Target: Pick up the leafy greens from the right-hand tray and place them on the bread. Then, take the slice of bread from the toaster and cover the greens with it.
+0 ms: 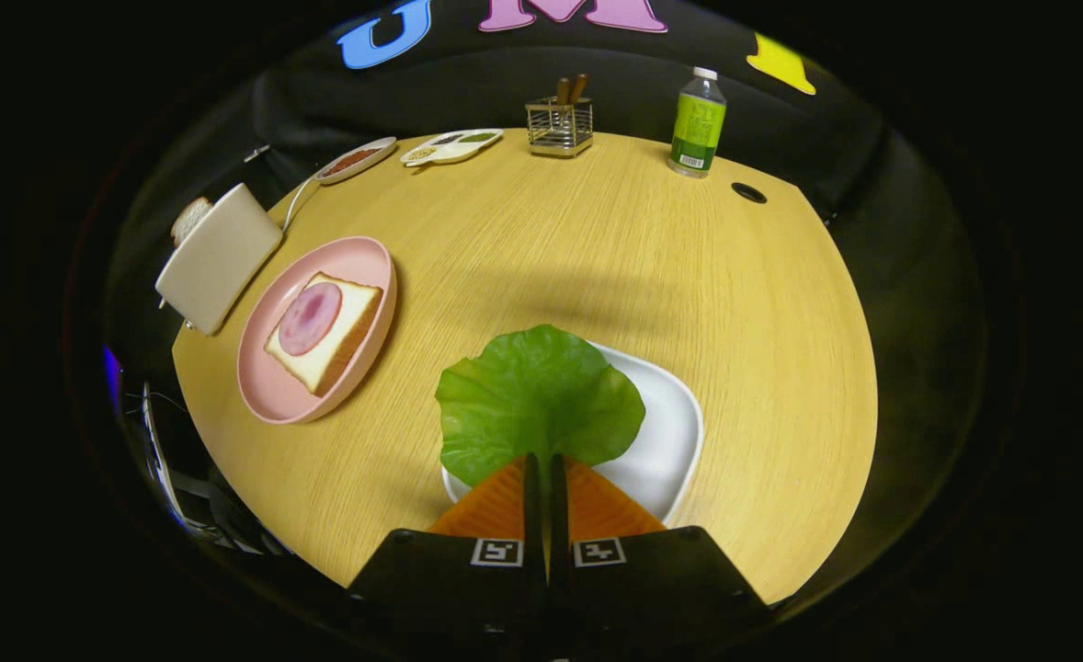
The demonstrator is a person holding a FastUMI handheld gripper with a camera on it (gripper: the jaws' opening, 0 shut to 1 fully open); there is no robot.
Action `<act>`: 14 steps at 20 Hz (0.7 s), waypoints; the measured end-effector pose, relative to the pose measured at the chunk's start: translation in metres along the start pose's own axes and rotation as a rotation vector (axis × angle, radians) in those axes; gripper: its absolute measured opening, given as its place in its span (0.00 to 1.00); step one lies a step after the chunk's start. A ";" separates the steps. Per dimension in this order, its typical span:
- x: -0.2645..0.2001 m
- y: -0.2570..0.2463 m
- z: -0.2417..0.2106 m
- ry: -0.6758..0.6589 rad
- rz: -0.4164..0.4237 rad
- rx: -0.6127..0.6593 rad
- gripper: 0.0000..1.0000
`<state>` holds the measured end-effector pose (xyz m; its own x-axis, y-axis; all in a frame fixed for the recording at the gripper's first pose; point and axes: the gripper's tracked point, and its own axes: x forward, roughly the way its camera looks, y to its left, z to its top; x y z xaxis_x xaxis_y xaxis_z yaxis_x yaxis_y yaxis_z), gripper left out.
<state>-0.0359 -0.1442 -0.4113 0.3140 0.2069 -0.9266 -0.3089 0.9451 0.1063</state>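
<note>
My gripper [545, 464] is shut on the near edge of the green leaf [538, 401], which fans out just ahead of the fingers above the white tray [666, 441]. Whether the leaf touches the tray I cannot tell. To the left, a pink plate [266, 391] holds a slice of bread [341, 331] topped with a round of ham [310, 317]. Beyond the plate stands a cream toaster [218, 257] with a second slice of bread [190, 218] poking out of its far end.
Along the far edge of the round wooden table [523, 230] are a small oval dish [355, 159], a divided white dish [451, 146], a wire holder with utensils [559, 124] and a green-labelled bottle [698, 124]. A cable hole [748, 192] lies near the bottle.
</note>
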 end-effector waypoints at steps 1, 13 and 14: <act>-0.008 0.001 0.004 -0.014 -0.006 0.000 0.05; -0.090 0.106 0.093 -0.187 0.113 0.058 0.05; -0.089 0.120 0.102 -0.196 0.129 0.052 0.05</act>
<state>-0.0095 -0.0236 -0.2798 0.4447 0.3666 -0.8172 -0.3121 0.9186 0.2423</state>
